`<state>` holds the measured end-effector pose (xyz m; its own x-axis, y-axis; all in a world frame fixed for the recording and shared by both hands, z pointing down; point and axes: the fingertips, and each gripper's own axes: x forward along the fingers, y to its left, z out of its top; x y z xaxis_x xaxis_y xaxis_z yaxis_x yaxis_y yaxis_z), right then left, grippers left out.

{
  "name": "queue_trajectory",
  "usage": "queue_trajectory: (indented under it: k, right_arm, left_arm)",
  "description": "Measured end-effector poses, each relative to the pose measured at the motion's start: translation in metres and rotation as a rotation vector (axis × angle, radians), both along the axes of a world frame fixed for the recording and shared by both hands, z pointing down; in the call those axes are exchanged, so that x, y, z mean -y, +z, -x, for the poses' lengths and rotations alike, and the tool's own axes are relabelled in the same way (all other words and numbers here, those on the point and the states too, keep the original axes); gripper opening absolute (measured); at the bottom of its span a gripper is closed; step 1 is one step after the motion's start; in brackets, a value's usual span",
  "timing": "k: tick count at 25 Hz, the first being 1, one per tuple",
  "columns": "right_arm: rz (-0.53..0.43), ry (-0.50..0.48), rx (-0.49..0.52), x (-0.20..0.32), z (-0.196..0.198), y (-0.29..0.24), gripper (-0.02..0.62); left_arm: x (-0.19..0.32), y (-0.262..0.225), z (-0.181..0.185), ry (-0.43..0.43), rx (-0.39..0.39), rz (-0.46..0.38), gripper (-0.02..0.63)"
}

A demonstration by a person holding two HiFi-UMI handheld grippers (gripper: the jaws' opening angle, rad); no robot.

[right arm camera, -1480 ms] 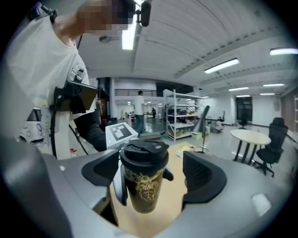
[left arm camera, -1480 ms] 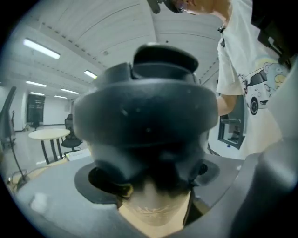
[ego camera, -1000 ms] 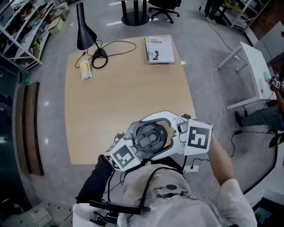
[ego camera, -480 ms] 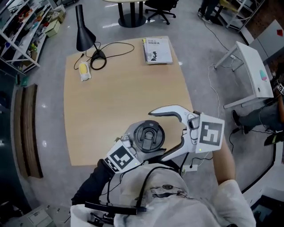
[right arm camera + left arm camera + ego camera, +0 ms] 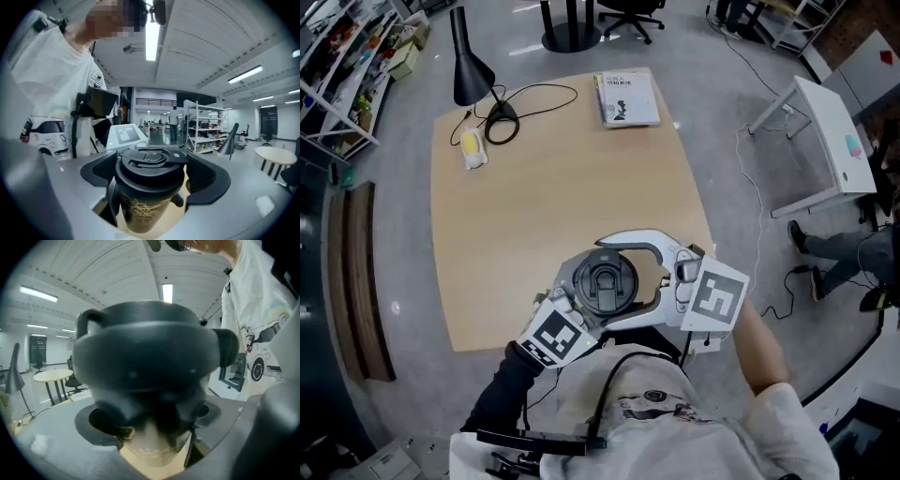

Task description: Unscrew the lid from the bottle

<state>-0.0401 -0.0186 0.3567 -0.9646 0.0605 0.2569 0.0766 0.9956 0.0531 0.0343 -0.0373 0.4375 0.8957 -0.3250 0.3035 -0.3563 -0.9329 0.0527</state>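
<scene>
A dark bottle (image 5: pixel 139 207) with gold print and a black lid (image 5: pixel 605 278) stands upright over the table's near edge. My left gripper (image 5: pixel 581 314) is shut on the bottle's body below the lid; in the left gripper view the lid (image 5: pixel 145 352) fills the frame above the body (image 5: pixel 154 448). My right gripper (image 5: pixel 609 287) comes in from the right, and its curved jaws wrap around the lid (image 5: pixel 150 164). These jaws are closing, and both sit against the lid's sides.
The wooden table (image 5: pixel 544 187) carries a black lamp (image 5: pixel 472 67) with its cable, a yellow-white object (image 5: pixel 472 145) and a book (image 5: pixel 626 97) along the far edge. A white side table (image 5: pixel 825 131) stands on the floor to the right.
Half a second ago my right gripper stood off to the right of the lid with its jaws spread wide. It has come back left and closed around the lid. The left gripper still holds the bottle.
</scene>
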Motion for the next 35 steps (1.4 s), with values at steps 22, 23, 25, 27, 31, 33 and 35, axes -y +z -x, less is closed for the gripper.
queue_trajectory:
  k: [22, 23, 25, 27, 31, 33, 35]
  right_arm:
    - [0.009, -0.151, -0.019, -0.007, 0.013, 0.008, 0.479]
    - [0.005, -0.248, -0.006, -0.012, 0.010, 0.006, 0.479]
    - [0.031, -0.436, 0.014, -0.017, 0.001, 0.003, 0.480]
    - [0.120, -0.561, 0.009, -0.015, -0.006, 0.000, 0.480]
    - [0.189, -0.429, -0.056, 0.019, -0.014, -0.004, 0.564]
    - [0.179, -0.188, 0.002, 0.046, -0.018, -0.014, 0.569]
    - [0.143, 0.025, -0.014, 0.060, -0.019, -0.010, 0.569]
  left_arm:
    - [-0.012, -0.003, -0.006, 0.191, -0.041, 0.035, 0.428]
    - [-0.015, -0.004, -0.009, 0.243, -0.051, 0.035, 0.428]
    - [-0.019, -0.007, -0.017, 0.332, -0.087, 0.048, 0.428]
    - [-0.017, -0.013, -0.024, 0.372, -0.134, 0.073, 0.428]
    - [0.009, -0.008, -0.019, 0.264, -0.102, 0.053, 0.428]
    - [0.033, 0.001, -0.006, 0.136, -0.031, 0.013, 0.428]
    - [0.055, 0.005, 0.009, -0.001, 0.034, -0.033, 0.428]
